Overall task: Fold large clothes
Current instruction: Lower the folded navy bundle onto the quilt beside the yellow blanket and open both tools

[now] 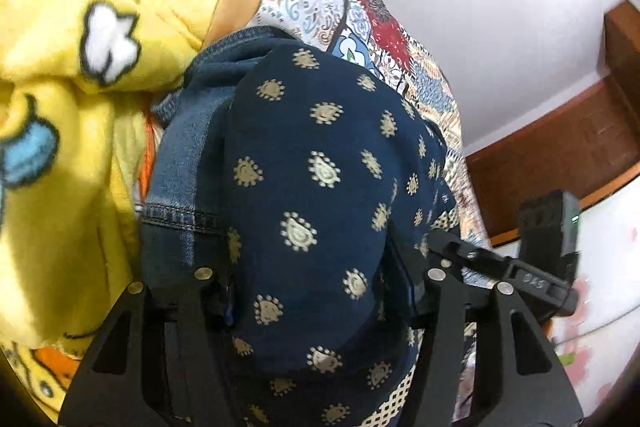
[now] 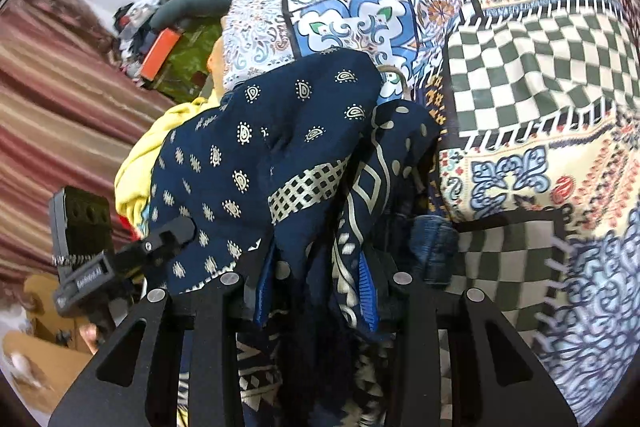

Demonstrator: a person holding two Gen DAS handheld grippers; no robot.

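Navy cloth printed with small cream motifs, the navy garment (image 1: 316, 187), fills the middle of both wrist views and is the thing everything else sits around. It is bunched and draped over both tools, above the patchwork bedspread (image 2: 520, 67), with a cream lattice border band (image 2: 312, 187) showing on its right-hand folds. The left gripper (image 1: 308, 291) has a thick roll of this garment between its black fingers, which stand fairly wide; the fabric covers the pads, so I cannot tell whether they press on it or merely stand around it. The right gripper (image 2: 320, 291) has its blue-edged pads (image 2: 264, 303) closed on a gathered, twisted bunch of the same garment, which hangs down between them. Tucked against the garment's left side in the left view lies a piece of blue denim (image 1: 180, 187) with a stitched hem, touching it. Further left of the garment is a fluffy yellow blanket (image 1: 60, 67) with white and blue cartoon patches. Behind the garment, the bedspread runs away in red, blue and cream tiles, with a green-and-white checked panel to its right in the right view. A striped maroon curtain (image 2: 48, 115) hangs well off to the garment's left there.
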